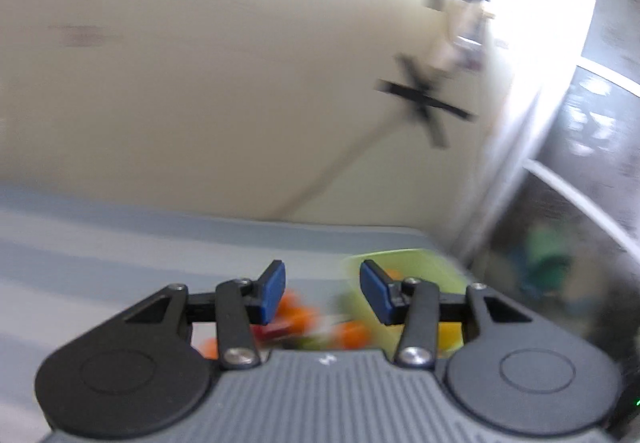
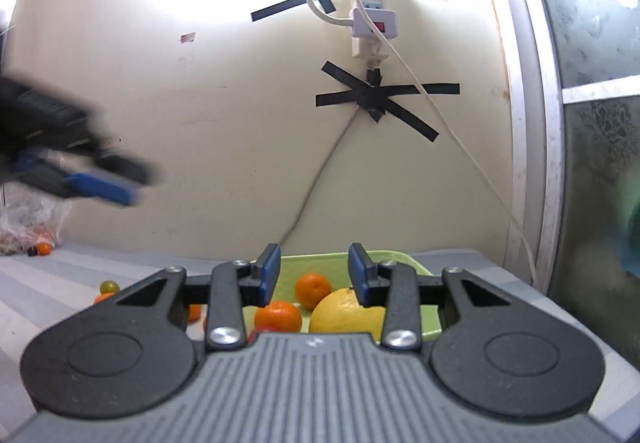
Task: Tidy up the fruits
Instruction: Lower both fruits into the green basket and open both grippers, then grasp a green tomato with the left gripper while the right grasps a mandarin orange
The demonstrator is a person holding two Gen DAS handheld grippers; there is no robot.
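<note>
a: start at your right gripper. what do its fingers have?

b: nothing. they stand parted and released, blue pads bare, poised over the green tray.

a: and where does the fruit lie from them?

b: in the tray, just below the pads. one orange sits between them at six o'clock, a second orange nearer you at seven, the yellow fruit at five, partly behind your right pad. it looks round, so no long axis to line up on.

a: your left gripper?

b: also parted and empty, blurred, up at your nine o'clock in the right wrist view. loose small fruits lie on the striped table at eight o'clock, outside the tray.

a: which hand is nearer those?

b: i judge your left.
</note>
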